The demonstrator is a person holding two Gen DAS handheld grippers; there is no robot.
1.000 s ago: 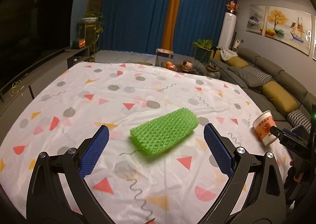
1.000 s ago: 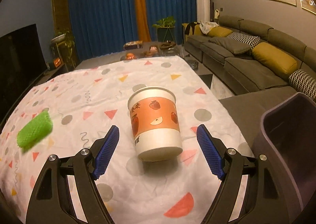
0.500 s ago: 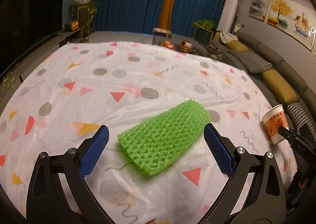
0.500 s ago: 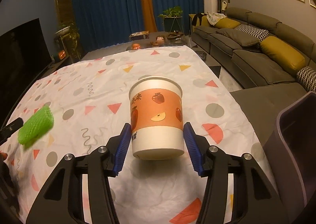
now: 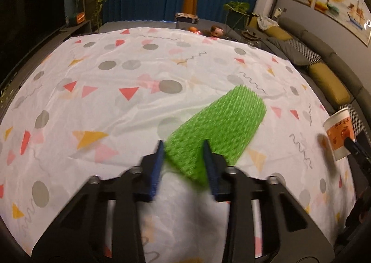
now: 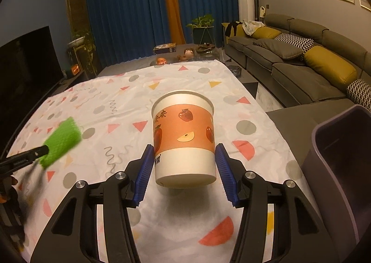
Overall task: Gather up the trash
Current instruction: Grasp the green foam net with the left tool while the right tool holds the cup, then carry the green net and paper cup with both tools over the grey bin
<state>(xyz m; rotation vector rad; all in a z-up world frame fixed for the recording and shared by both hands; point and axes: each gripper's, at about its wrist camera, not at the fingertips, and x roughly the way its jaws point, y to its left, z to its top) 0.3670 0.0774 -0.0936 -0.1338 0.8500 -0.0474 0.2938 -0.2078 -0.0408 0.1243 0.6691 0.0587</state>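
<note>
A green foam net sleeve (image 5: 220, 124) lies over the patterned tablecloth (image 5: 116, 100). My left gripper (image 5: 184, 149) is shut on its near end, with the blue pads pressing into the foam. The sleeve also shows in the right wrist view (image 6: 61, 139) at the far left, held by the left gripper. My right gripper (image 6: 184, 155) is shut on an orange and white paper cup (image 6: 183, 137), held upright a little above the cloth. The cup also shows in the left wrist view (image 5: 338, 133) at the right edge.
A dark purple bin (image 6: 343, 170) stands off the table's right edge, close to the cup. A grey sofa (image 6: 301, 66) with yellow cushions runs along the right. A TV (image 6: 23, 61) and its low stand line the left. Plants and small items sit beyond the far table edge.
My left gripper closed on the green sleeve's near end. My right gripper closed on the cup and lifted it off the cloth.
</note>
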